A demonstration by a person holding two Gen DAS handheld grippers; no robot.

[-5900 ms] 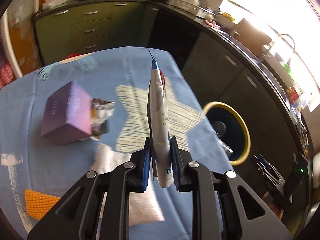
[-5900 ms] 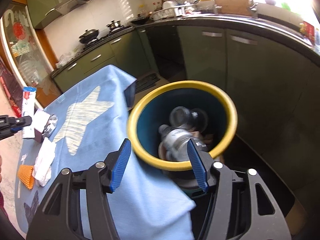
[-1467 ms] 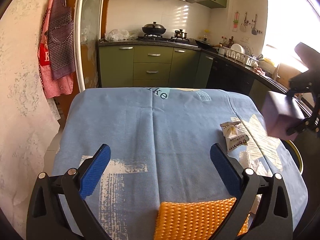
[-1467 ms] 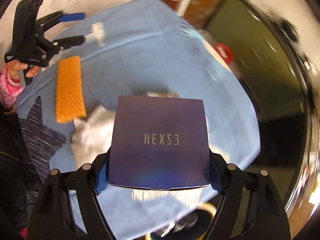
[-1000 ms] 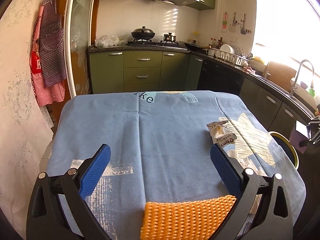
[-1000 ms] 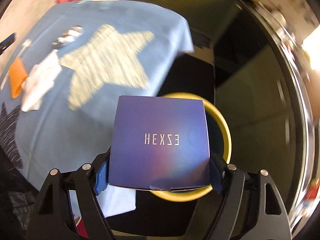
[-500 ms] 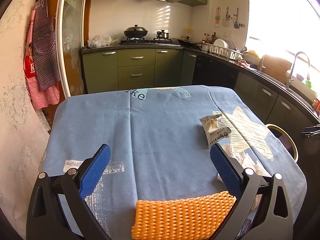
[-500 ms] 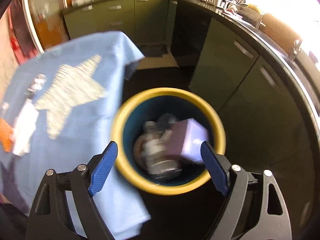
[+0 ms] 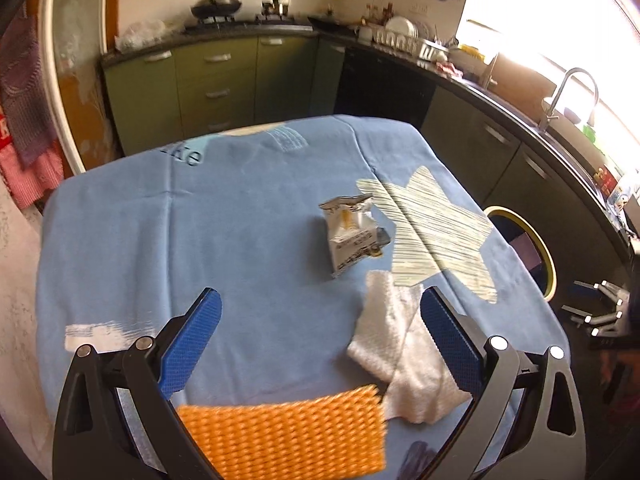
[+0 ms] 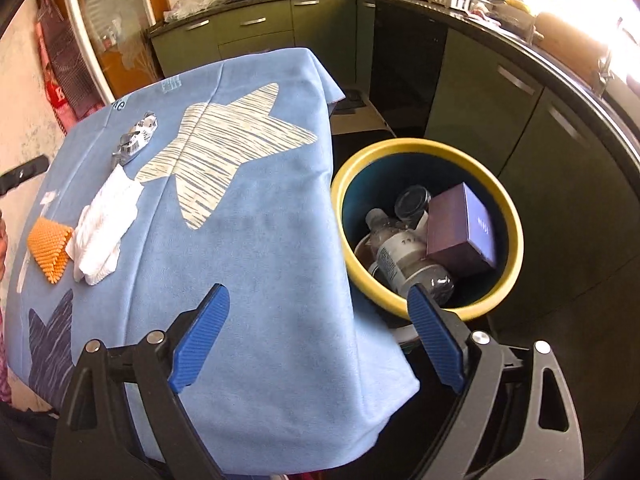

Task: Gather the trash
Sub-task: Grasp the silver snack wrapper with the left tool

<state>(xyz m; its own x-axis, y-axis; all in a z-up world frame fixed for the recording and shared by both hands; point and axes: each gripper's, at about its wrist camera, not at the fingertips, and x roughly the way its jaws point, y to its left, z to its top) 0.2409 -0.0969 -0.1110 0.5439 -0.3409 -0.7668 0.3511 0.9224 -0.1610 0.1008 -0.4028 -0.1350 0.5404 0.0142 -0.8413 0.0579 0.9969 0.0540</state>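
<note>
Left wrist view: left gripper (image 9: 320,336), fingers spread and empty, over a blue star-print tablecloth (image 9: 224,232). Near lie an orange mesh pad (image 9: 284,434) and white towel (image 9: 400,356); farther, a crumpled wrapper (image 9: 352,232). Green cabinets (image 9: 208,84) line the far wall.

Right wrist view: right gripper (image 10: 316,340), fingers spread, empty. Right of the table, a yellow-rimmed bin (image 10: 512,216) holds a purple box (image 10: 460,232) and plastic bottle (image 10: 404,256).

Matt blue cloth tablecloth (image 9: 248,248), crinkled glossy foil wrapper (image 9: 352,232), clear plastic bottle (image 10: 404,256)
</note>
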